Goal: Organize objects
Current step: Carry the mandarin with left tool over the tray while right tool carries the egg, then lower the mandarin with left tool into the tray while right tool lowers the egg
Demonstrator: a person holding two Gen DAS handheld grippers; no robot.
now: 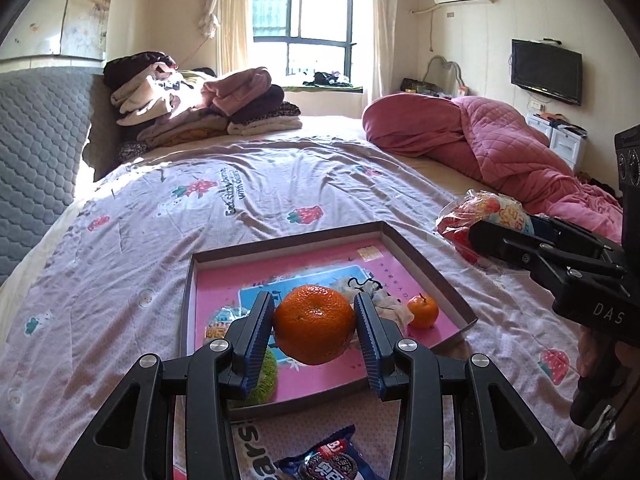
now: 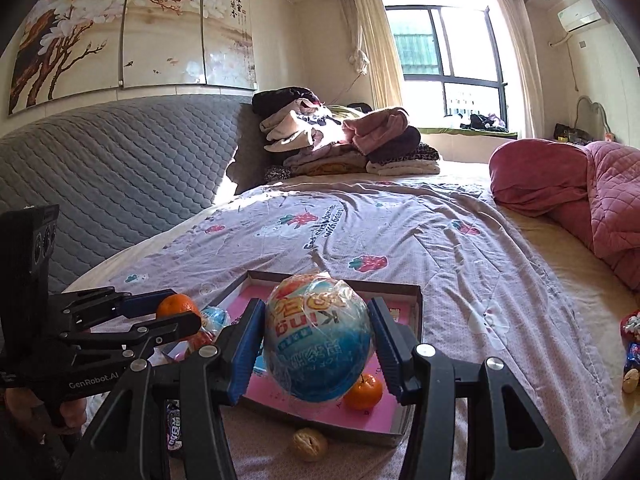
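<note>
A shallow box tray [image 1: 432,268] with a pink floor lies on the bed sheet; it also shows in the right wrist view [image 2: 416,300]. My left gripper [image 1: 314,322] is shut on a large orange [image 1: 314,324] and holds it above the tray. My right gripper [image 2: 318,344] is shut on a round blue and red snack packet [image 2: 318,340] over the tray's near edge; it shows in the left wrist view [image 1: 472,216] to the right of the tray. A small orange [image 1: 423,311] [image 2: 363,391] lies in the tray.
A green fuzzy object [image 1: 264,376] and a crumpled wrapper [image 1: 384,300] lie in the tray. A blue biscuit packet [image 1: 328,460] and a walnut [image 2: 309,444] lie on the sheet in front of it. Folded clothes [image 1: 200,96] and a pink quilt [image 1: 480,136] lie farther back.
</note>
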